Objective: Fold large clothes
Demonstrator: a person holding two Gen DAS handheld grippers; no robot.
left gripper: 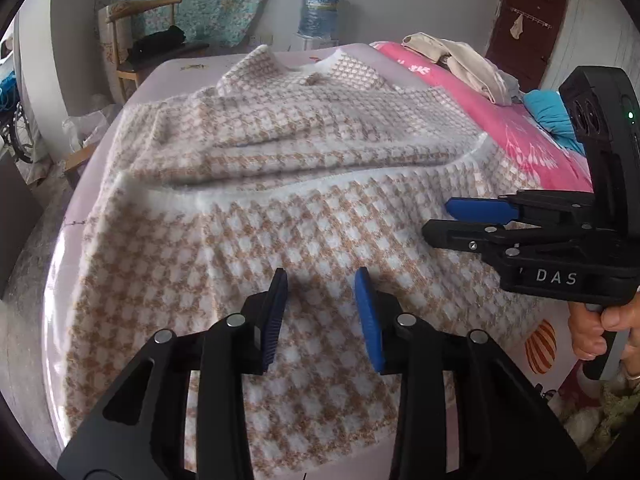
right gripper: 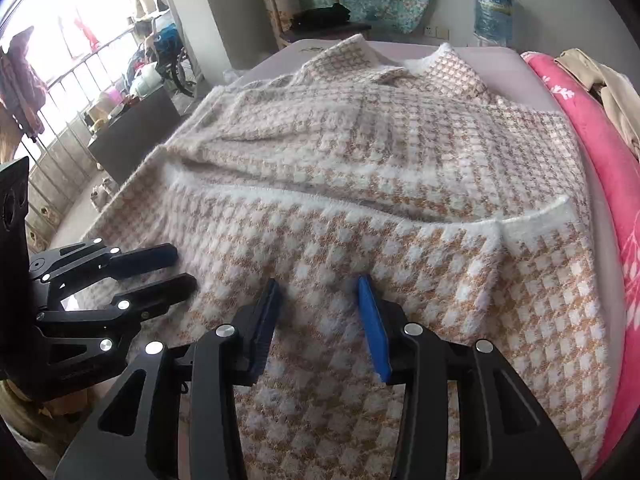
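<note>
A large fluffy tan-and-white checked garment [left gripper: 280,184] lies spread on the bed, its sleeves folded across the chest and a white hem edge [left gripper: 304,184] folded up over the middle. It also fills the right wrist view [right gripper: 380,200]. My left gripper [left gripper: 322,280] is open and empty, just above the near part of the garment. My right gripper [right gripper: 318,292] is open and empty too, hovering over the same near part; it shows at the right of the left wrist view [left gripper: 440,220]. The left gripper shows at the left of the right wrist view [right gripper: 182,268].
A pale lilac bed sheet [left gripper: 180,68] lies under the garment. A pink blanket [left gripper: 520,132] with beige clothes [left gripper: 460,64] runs along the right side. A wooden chair [left gripper: 136,40] and a water bottle [left gripper: 318,10] stand beyond the bed. A dark cabinet [right gripper: 132,132] stands left.
</note>
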